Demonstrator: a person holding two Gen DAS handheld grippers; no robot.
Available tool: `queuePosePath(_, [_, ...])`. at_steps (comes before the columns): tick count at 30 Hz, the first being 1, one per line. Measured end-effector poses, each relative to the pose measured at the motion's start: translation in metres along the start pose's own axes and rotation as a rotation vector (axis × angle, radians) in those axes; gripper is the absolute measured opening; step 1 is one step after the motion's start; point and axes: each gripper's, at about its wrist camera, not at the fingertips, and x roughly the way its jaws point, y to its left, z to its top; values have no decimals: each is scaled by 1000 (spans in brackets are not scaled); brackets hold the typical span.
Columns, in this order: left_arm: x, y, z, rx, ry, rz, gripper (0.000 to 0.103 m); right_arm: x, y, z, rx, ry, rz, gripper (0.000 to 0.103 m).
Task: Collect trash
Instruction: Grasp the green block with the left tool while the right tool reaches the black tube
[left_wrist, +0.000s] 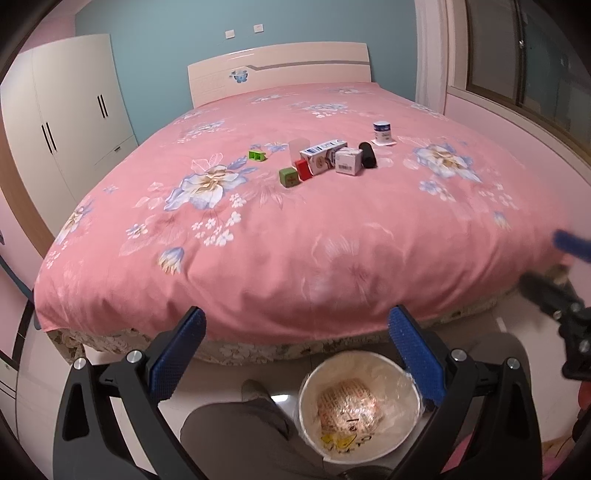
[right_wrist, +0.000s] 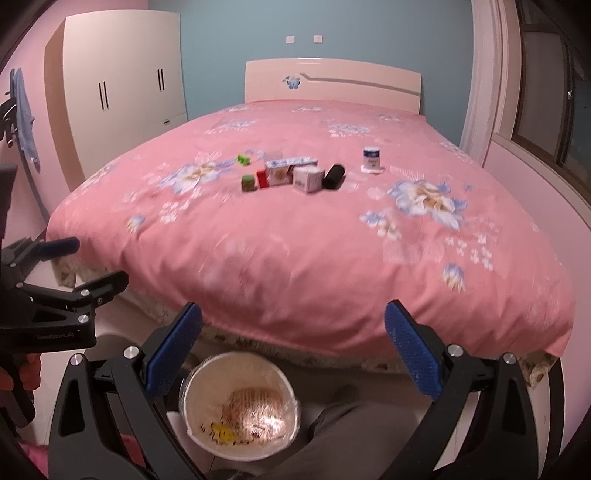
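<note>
Both our tongs, left (left_wrist: 295, 354) and right (right_wrist: 293, 350), gape wide and empty above the bin (left_wrist: 358, 406). The trash (left_wrist: 325, 158) sits well ahead on the bed (left_wrist: 295, 258); we'd reach far, then pinch one box squarely.

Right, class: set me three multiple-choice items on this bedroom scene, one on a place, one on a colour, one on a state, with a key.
1. Where is the trash bin?
A on the bed
B on the floor at the foot of the bed
C beside the wardrobe

2. What colour is the bedspread?
A pink
B green
C white

3. How are the left gripper and right gripper?
A both shut
B one shut
C both open

Key: B, the bin stands below the bed edge; A, pink with blue flowers; C, each pair of fingers is spread apart, holding nothing.
</note>
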Motion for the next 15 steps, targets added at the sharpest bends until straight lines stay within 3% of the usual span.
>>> queuePosePath(15, [93,15,111,-85,-8,1,101,79,-50,118,41,-41,-44,96])
